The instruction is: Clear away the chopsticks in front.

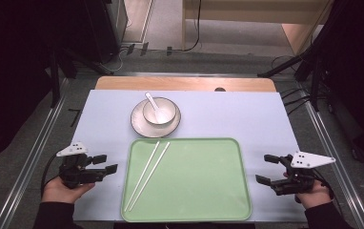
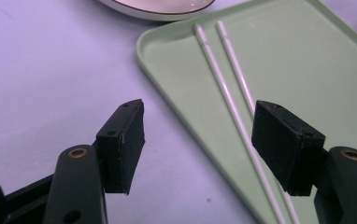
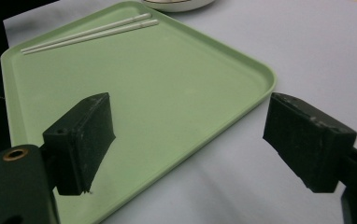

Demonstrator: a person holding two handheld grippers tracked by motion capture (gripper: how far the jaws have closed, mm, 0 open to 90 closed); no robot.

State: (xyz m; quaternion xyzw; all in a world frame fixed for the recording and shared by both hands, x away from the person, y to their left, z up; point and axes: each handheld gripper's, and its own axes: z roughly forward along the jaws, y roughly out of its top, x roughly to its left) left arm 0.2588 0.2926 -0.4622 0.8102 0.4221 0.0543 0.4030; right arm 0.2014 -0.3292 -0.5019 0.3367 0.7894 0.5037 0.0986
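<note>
Your hands are sitting nearest the camera at the bottom edge of the high view, one gripper each. Left gripper (image 1: 105,163) is hovering over the cloth at 9 o'clock of the green tray (image 1: 204,191), jaws spread wide, released, nothing between them. Right gripper (image 1: 266,168) is hovering at 3 o'clock of the tray, also released and gripping nothing.

White chopsticks (image 1: 147,173) are lying on the tray's left strip, running from its 7 o'clock corner up toward 11 o'clock, the two tips crossing near the bottom. In the left gripper view the chopsticks (image 2: 230,105) are running past the right-hand pad, just inside the tray rim (image 2: 176,100), not touching either pad. Looks like you're keeping the left jaws spread because the pair is already set down; that's my read, not something seen.

Plate (image 1: 137,125) is sitting at 12 o'clock of the tray, just off its rim, carrying the bowl (image 1: 167,116) with the spoon (image 1: 154,105) leaning in it, handle pointing to 11 o'clock.

Tray's centre and right are staying bare, so you're probably leaving room for the plate and bowl. Right gripper is idling on that side, likely waiting to take them.
</note>
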